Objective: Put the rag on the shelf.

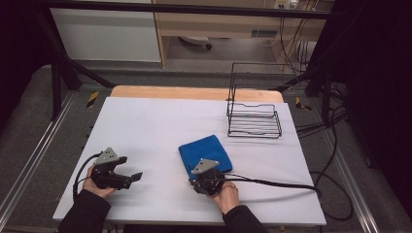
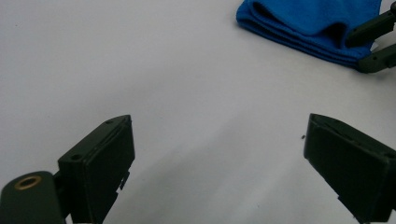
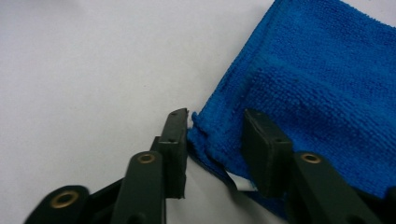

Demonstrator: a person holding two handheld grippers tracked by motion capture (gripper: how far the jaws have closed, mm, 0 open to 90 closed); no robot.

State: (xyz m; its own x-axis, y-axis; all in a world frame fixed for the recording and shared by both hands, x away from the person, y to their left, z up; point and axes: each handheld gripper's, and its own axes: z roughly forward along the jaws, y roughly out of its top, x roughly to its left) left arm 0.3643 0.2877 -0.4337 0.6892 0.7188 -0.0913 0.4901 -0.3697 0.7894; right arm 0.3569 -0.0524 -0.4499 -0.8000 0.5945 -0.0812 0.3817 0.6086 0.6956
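A folded blue cloth [image 1: 204, 148] lies on the white table [image 1: 155, 116], a little right of centre. My right gripper [image 1: 198, 169] is at the cloth's near corner. In the right gripper view [image 3: 217, 116] its jaws are open and stand on either side of that corner of the cloth [image 3: 327, 70]. One jaw touches the cloth's edge and the other rests on its top. My left gripper [image 1: 131, 167] is held at the front left of the table. It is open [image 2: 219, 123] over bare table, and the cloth [image 2: 308, 18] and the right gripper [image 2: 373, 44] lie farther off.
A black wire rack [image 1: 254, 119] stands at the back right of the table. A black cable [image 1: 272, 183] runs from the right gripper across the front right and off the table edge. Bare white surface lies to the left and in the middle.
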